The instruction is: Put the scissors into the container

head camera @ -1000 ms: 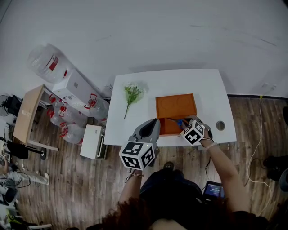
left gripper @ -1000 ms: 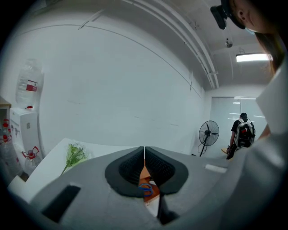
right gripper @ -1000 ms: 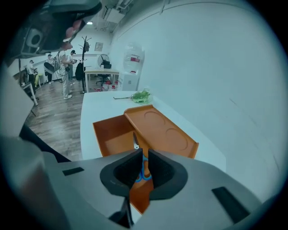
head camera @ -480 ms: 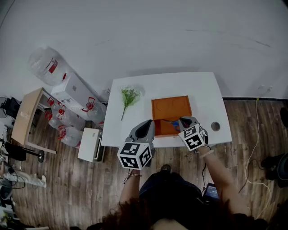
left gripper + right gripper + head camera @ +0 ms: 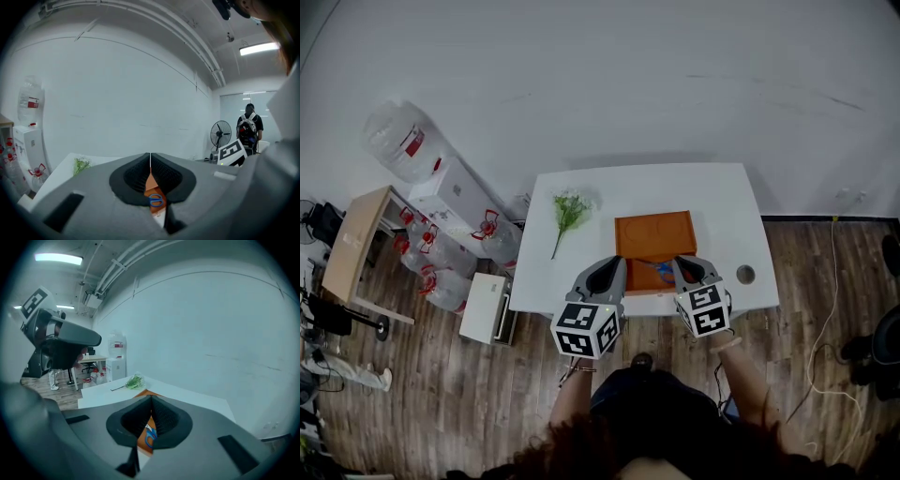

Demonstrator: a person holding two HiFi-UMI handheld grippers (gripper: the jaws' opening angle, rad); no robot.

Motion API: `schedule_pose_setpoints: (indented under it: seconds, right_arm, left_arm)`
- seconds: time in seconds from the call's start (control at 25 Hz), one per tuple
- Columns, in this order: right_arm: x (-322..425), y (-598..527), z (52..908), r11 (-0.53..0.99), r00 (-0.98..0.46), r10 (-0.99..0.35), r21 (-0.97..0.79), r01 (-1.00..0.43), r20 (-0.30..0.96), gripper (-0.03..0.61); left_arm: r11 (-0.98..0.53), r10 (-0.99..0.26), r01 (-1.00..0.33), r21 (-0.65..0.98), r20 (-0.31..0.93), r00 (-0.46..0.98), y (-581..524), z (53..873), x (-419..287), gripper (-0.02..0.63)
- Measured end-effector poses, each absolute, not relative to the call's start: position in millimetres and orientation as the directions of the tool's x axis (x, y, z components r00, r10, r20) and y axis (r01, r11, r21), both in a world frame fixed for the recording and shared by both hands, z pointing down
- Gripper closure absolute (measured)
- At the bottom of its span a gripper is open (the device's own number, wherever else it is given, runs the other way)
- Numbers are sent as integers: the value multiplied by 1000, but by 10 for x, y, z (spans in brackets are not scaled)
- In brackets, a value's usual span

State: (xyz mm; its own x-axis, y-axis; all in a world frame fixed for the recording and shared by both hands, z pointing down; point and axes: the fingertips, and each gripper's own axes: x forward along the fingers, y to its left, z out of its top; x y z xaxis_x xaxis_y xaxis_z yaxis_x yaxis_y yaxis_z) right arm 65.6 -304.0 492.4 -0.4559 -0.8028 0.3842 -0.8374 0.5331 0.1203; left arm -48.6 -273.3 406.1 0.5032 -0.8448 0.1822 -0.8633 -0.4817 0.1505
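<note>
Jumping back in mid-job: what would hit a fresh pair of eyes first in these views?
The orange container sits in the middle of the white table, with blue-handled scissors lying at its near end. The left tool and right tool hover shut and empty over the table's near edge, the right one's jaws having just closed on nothing. A green sprig lies left of the container.

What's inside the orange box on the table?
Scissors with blue handles lie in the orange box, near its front. The rest of it looks bare. The left gripper and right gripper cover its front corners, so those stay unseen.
</note>
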Motion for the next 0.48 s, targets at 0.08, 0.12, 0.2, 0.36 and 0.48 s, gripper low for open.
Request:
schedule_pose_setpoints:
  seconds: [0.08, 0.12, 0.2, 0.36, 0.48]
  right_arm:
    - [679, -3007, 4850, 516, -454, -817, 100, -851, 354, 580]
    - [694, -2990, 4803, 506, -453, -826, 90, -858, 336, 580]
    - [724, -2962, 4693, 488, -447, -843, 73, -870, 299, 580]
    - [764, -2916, 4497, 462, -436, -870, 70, -884, 232, 580]
    - [796, -2886, 4384, 443, -423, -884, 70, -894, 199, 580]
  left_arm:
    - [-487, -843, -862, 143, 181, 506, -2727, 4065, -470, 595]
    - [-489, -842, -861, 144, 179, 508, -2726, 4065, -465, 595]
    - [-491, -843, -859, 144, 173, 510, -2731, 4052, -460, 595]
    - [-494, -845, -859, 133, 157, 511, -2766, 4009, -449, 595]
    - [-499, -845, -857, 127, 147, 514, -2782, 3968, -436, 595]
